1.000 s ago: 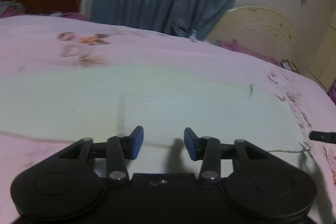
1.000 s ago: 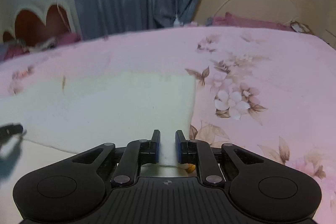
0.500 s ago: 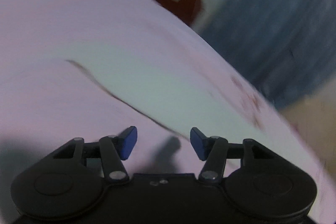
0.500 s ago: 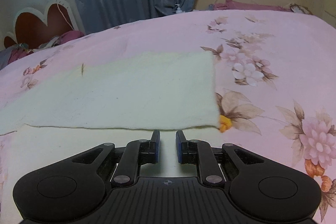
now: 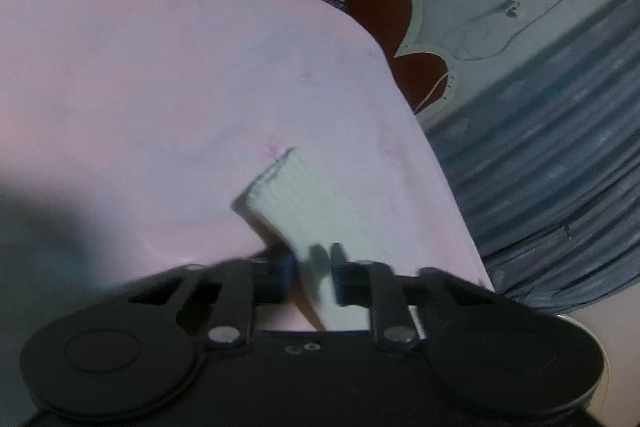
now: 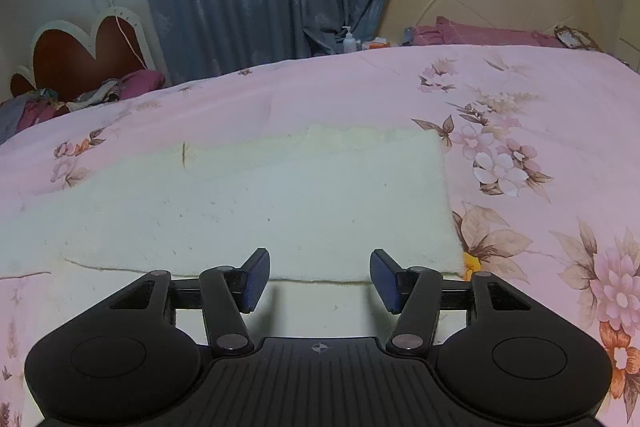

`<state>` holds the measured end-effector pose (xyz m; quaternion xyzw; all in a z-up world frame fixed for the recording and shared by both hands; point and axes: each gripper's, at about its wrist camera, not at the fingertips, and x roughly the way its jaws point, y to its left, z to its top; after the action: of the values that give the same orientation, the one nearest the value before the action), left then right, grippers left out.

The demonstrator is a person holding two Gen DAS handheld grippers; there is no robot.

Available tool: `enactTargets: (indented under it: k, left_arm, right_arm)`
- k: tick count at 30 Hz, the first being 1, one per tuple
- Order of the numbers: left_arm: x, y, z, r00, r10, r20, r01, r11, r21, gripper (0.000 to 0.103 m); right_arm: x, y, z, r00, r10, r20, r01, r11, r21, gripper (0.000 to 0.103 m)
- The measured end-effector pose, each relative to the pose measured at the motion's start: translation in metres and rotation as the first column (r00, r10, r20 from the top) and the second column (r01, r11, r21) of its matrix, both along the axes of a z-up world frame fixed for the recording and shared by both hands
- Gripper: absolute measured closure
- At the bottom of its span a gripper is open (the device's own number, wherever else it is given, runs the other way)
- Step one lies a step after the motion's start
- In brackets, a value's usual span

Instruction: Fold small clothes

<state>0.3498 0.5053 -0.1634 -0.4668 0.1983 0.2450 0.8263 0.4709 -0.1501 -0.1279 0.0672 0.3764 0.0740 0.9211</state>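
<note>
Cream knit garment (image 6: 256,211) lying folded over on the pink floral bedspread (image 6: 520,99), its near edge just ahead of the right tongs (image 6: 319,281); a ribbed end of the cream cloth (image 5: 308,203) sticking up between the left tongs (image 5: 314,273). Left tongs pinching shut on that ribbed piece, rolled well over to one side and pointing downward at the bed. Right tongs opening, blue pads (image 6: 256,279) standing apart with nothing between them, hovering level and angled down above the fold. Probably risking a slipped pinch on the left, given how little cloth is caught; likely dragging the finished fold askew if pulling too hard while nothing is pinning the right side.
</note>
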Motion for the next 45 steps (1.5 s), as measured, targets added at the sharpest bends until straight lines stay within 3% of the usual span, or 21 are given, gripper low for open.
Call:
enactTargets:
  k: [3,7,10,13,17,21,24,29,35,38,39,42,44,45]
  left_arm:
    - [0.005,-0.003,0.002,1.000,-0.002,0.012,0.002,1.000,0.002,0.100]
    - [0.004,-0.027,0.016,0.998,-0.043,0.044,0.040,0.997,0.058,0.100]
    - [0.018,-0.058,0.037,0.986,-0.151,0.071,0.141,0.982,0.129,0.100]
    - [0.046,-0.101,0.055,0.955,-0.287,0.073,0.268,0.942,0.199,0.100]
    - [0.082,-0.172,0.072,0.878,-0.476,0.048,0.445,0.850,0.283,0.100]
    - [0.113,-0.255,0.077,0.764,-0.645,0.000,0.607,0.719,0.339,0.100]
    - [0.127,-0.312,0.075,0.694,-0.717,-0.059,0.684,0.632,0.365,0.100]
    - [0.144,-0.380,0.063,0.598,-0.788,-0.146,0.775,0.521,0.359,0.100]
    - [0.151,-0.420,0.039,0.506,-0.842,-0.189,0.841,0.431,0.328,0.100]
    - [0.158,-0.438,0.023,0.435,-0.872,-0.224,0.880,0.359,0.309,0.094]
    - [0.163,-0.442,0.017,0.424,-0.875,-0.233,0.887,0.350,0.301,0.080]
    - [0.151,-0.447,0.021,0.416,-0.881,-0.224,0.883,0.333,0.331,0.060]
    - [0.134,-0.440,0.032,0.454,-0.860,-0.234,0.857,0.350,0.379,0.060]
    - [0.123,-0.431,0.038,0.484,-0.842,-0.237,0.840,0.372,0.395,0.060]
  right_arm:
    - [0.001,0.002,0.000,1.000,0.004,-0.004,-0.004,1.000,0.002,0.047]
    - [0.002,0.002,-0.001,1.000,0.004,-0.003,-0.004,1.000,0.010,0.047]
    - [0.002,-0.001,-0.002,1.000,0.001,-0.004,-0.001,1.000,0.020,0.047]
    - [0.001,-0.005,-0.002,1.000,-0.004,-0.002,0.004,1.000,0.024,0.047]
    - [-0.003,-0.013,0.001,1.000,-0.021,0.006,0.021,0.999,0.034,0.047]
    - [-0.010,-0.027,0.005,0.999,-0.042,0.014,0.041,0.998,0.053,0.047]
    - [-0.014,-0.039,0.007,0.998,-0.065,0.018,0.063,0.995,0.073,0.047]
    - [-0.021,-0.060,0.008,0.995,-0.103,0.018,0.100,0.989,0.113,0.047]
    - [-0.028,-0.079,0.008,0.992,-0.125,0.009,0.123,0.983,0.136,0.047]
    - [-0.030,-0.087,0.009,0.992,-0.127,-0.015,0.128,0.979,0.157,0.047]
    - [-0.030,-0.089,0.010,0.992,-0.121,-0.021,0.122,0.979,0.166,0.047]
    - [-0.028,-0.086,0.014,0.996,-0.085,-0.023,0.087,0.980,0.176,0.047]
    - [-0.023,-0.080,0.017,0.998,-0.054,-0.013,0.056,0.979,0.197,0.047]
    - [-0.020,-0.076,0.017,0.999,-0.040,-0.012,0.041,0.976,0.215,0.047]
